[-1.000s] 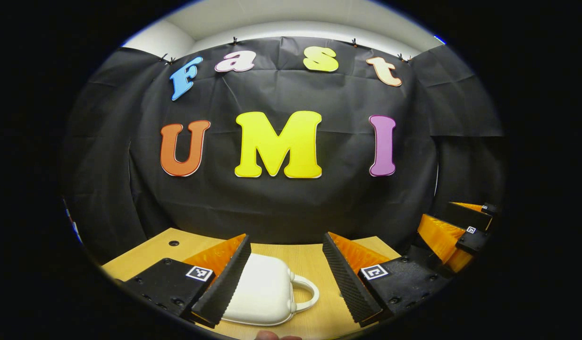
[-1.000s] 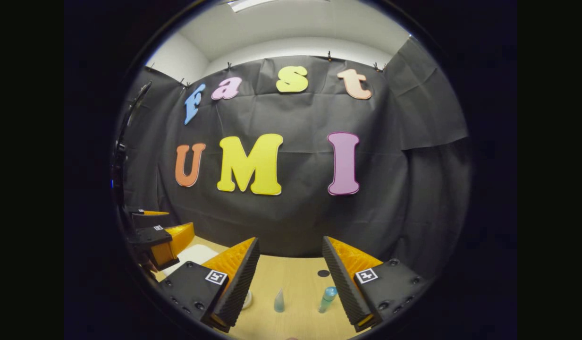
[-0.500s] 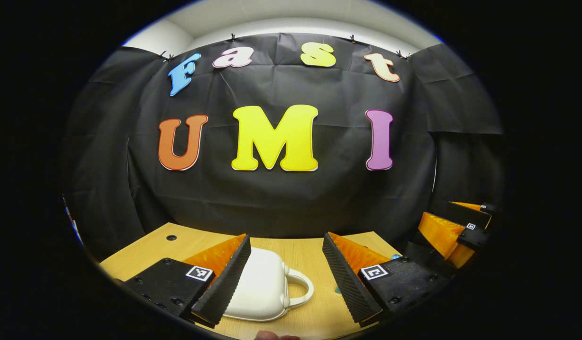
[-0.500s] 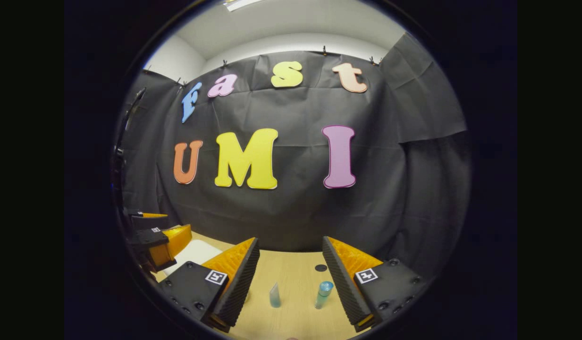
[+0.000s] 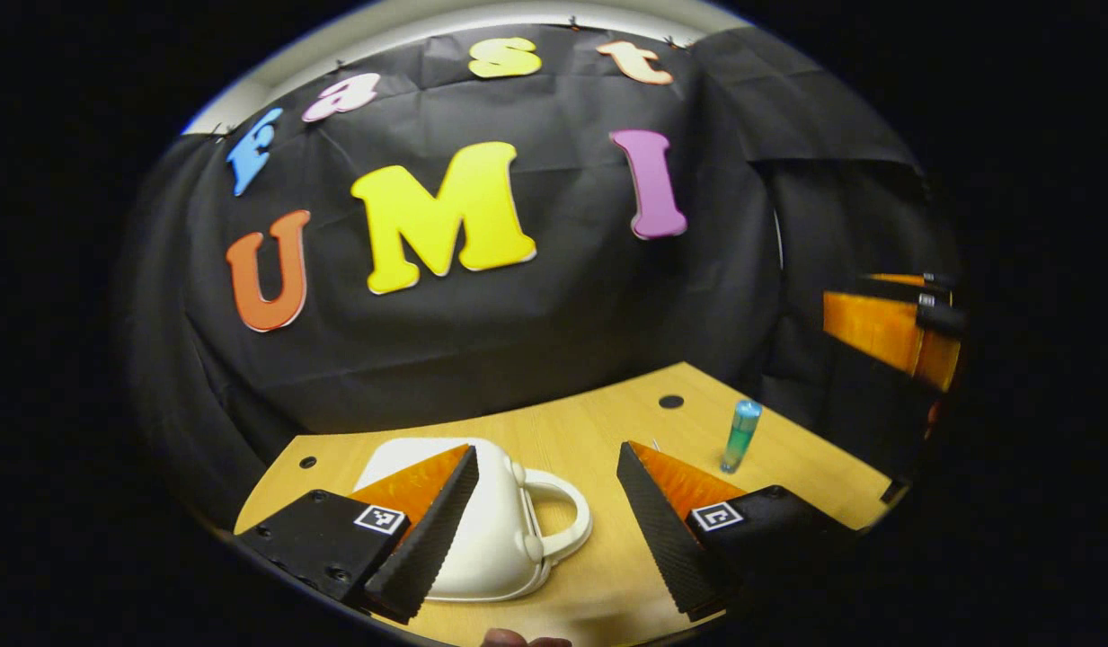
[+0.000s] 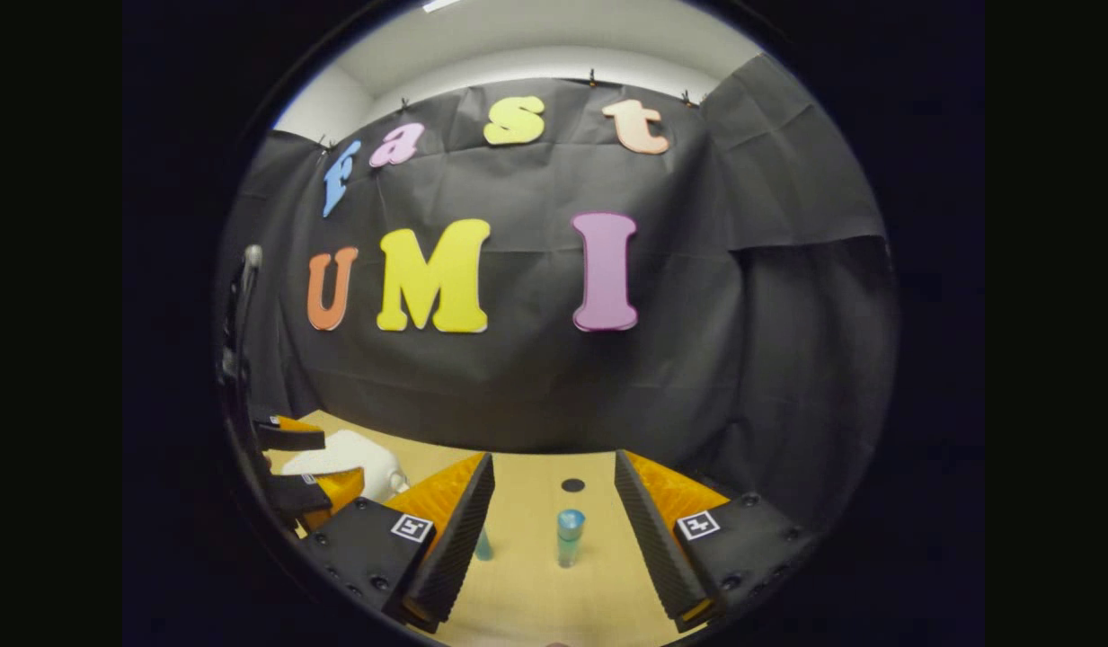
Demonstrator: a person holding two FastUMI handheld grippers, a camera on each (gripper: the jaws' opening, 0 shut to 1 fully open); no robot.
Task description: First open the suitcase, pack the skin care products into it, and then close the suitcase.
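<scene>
A small white suitcase [image 5: 495, 539] with a loop handle lies closed on the wooden table [image 5: 598, 431]. My left gripper [image 5: 546, 526] stands open above its handle end, the left finger over the case. An upright teal bottle [image 5: 741, 435] stands to the right on the table. In the right gripper view, my right gripper [image 6: 554, 530] is open, with that teal bottle [image 6: 569, 536] upright between and beyond its fingers. A second, smaller teal bottle [image 6: 483, 545] peeks out beside the left finger. The white suitcase [image 6: 342, 454] and the left gripper [image 6: 302, 467] sit at the far left.
The black cloth wall [image 5: 482, 296] closes the table's far side. Round holes [image 5: 671, 402] mark the tabletop. The right gripper [image 5: 890, 328] hangs at the right edge of the left gripper view. A fingertip [image 5: 518, 639] shows at the bottom.
The left gripper has tilted down and turned right, bringing more of the suitcase, table and the teal bottle into view. The right gripper shifted right; the bottles now sit farther left between its fingers.
</scene>
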